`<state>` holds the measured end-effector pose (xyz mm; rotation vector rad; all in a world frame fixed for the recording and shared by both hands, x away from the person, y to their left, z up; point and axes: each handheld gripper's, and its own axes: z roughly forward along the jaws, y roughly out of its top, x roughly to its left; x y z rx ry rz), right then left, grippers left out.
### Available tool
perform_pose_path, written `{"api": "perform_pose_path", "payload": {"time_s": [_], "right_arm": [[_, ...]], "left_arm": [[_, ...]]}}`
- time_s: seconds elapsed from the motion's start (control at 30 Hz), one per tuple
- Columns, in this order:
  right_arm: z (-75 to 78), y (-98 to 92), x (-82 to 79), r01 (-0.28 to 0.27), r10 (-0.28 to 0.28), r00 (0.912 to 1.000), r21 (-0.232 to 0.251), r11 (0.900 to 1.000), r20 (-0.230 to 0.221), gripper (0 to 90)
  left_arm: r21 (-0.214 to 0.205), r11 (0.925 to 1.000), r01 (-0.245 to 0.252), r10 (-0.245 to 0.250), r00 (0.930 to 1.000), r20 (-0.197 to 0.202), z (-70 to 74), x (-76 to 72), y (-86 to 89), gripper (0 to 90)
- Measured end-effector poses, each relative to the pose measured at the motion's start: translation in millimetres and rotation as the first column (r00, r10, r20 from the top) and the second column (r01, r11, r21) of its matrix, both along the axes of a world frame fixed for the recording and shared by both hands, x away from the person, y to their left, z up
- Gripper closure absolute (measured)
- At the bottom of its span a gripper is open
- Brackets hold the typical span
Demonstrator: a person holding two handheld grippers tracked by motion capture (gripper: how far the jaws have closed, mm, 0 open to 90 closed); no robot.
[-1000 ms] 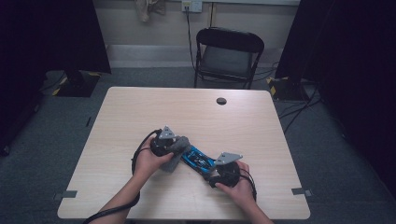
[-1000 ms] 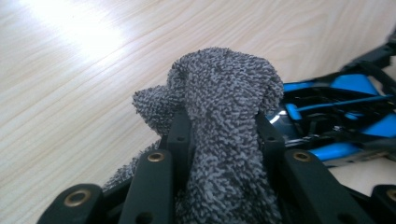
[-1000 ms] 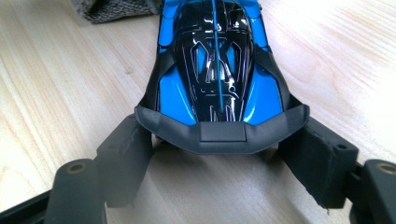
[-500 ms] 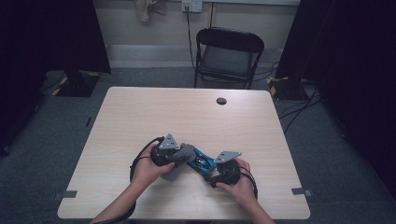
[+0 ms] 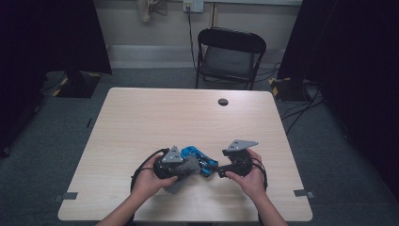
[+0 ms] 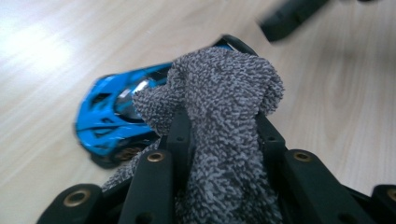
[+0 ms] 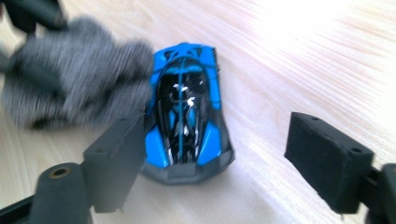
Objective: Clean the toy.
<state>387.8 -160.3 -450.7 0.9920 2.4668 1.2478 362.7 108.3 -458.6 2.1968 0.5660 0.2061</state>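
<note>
Since the earlier frame, my right gripper point(image 5: 221, 170) has backed off the one blue toy car point(image 5: 199, 159); its jaws, just opening, stand released. One left gripper point(image 5: 187, 169) grasps one grey cloth point(image 6: 219, 116) against the car, near the surface's point(image 5: 141, 117) front edge.

Wooden table point(image 5: 141, 122), black folding chair point(image 5: 230, 56), small dark disc point(image 5: 223, 101)

Dim high view with dark surroundings; both gripper views show glare and motion blur.
</note>
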Motion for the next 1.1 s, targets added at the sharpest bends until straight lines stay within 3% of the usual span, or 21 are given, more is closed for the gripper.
{"api": "perform_pose_path", "payload": {"time_s": [0.13,0.37,0.6,0.8,0.93,1.07,1.1], "right_arm": [[-0.8,3.2,7.2,0.007,-0.007,0.9994,0.009,0.9999,-0.033,22.2],[-14.8,30.2,20.0,-0.025,0.021,0.9969,-0.055,0.9982,-0.076,29.1],[-22.7,36.3,22.8,-0.061,0.053,0.9892,-0.055,0.9967,-0.137,38.6],[-23.8,35.1,20.8,-0.051,0.044,0.9899,-0.048,0.9975,-0.134,39.5],[-25.5,30.3,21.2,-0.047,0.043,0.9878,-0.018,0.9988,-0.150,40.7],[-26.1,29.4,20.9,-0.048,0.045,0.9881,-0.013,0.9988,-0.147,40.7],[-26.3,28.4,20.5,-0.048,0.046,0.9879,-0.009,0.9988,-0.148,40.9]], "left_arm": [[0.026,0.9994,0.025,-0.025,0.9997,-0.009,-4.5,-4.1,-4.8,66.8],[0.072,0.9917,0.106,-0.103,0.9937,-0.043,-16.5,-16.9,-16.4,66.7],[0.069,0.9932,0.094,-0.091,0.9951,-0.036,-19.5,-12.4,-24.0,65.5],[0.069,0.9936,0.090,-0.088,0.9957,-0.027,-24.0,-11.2,-26.0,63.7],[0.057,0.9949,0.083,-0.083,0.9965,0.002,-21.3,-17.8,-24.2,44.6],[0.049,0.9959,0.076,-0.077,0.9969,0.015,-17.8,-17.8,-17.9,34.5],[0.017,0.9977,0.066,-0.066,0.9978,0.002,-14.6,-17.5,-13.3,31.5]]}}
